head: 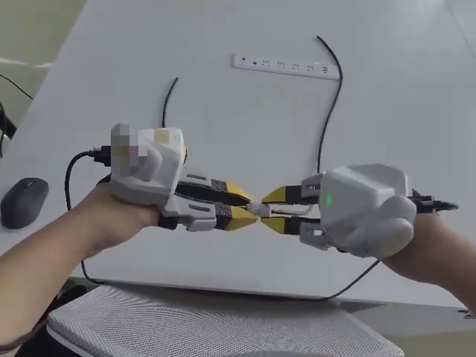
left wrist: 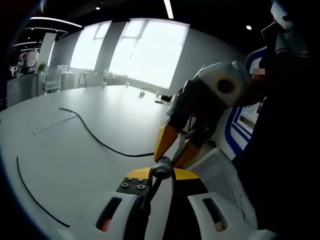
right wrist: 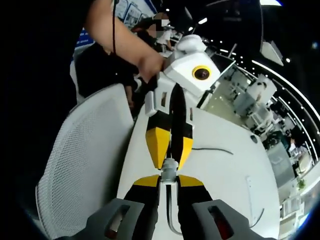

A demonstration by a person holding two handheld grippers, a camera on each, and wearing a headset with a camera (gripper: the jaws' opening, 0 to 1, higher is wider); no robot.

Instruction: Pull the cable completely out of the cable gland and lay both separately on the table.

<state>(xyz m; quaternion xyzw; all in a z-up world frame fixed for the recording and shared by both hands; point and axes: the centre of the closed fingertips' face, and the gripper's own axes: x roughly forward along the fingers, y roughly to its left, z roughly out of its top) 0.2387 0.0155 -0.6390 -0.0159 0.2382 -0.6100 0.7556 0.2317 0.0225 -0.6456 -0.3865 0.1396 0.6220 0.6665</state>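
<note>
Both grippers meet tip to tip above the near edge of the white table (head: 245, 111). A small grey cable gland (head: 258, 210) sits between the tips. My left gripper (head: 248, 208) is shut on the black cable (left wrist: 150, 192), which runs back between its yellow jaws right behind the gland (left wrist: 162, 167). My right gripper (head: 269, 210) is shut on the gland's pale body (right wrist: 170, 192). In the right gripper view the left gripper (right wrist: 169, 162) comes in from the top, with the cable (right wrist: 176, 115) between its jaws. In the left gripper view the right gripper (left wrist: 167, 157) comes in from the upper right.
A white power strip (head: 286, 67) lies at the far side of the table. A long black lead (head: 331, 104) and a short one (head: 169, 97) lie on the tabletop. A dark mouse (head: 24, 201) sits at the left edge. A grey mesh chair (head: 208, 323) is below the grippers.
</note>
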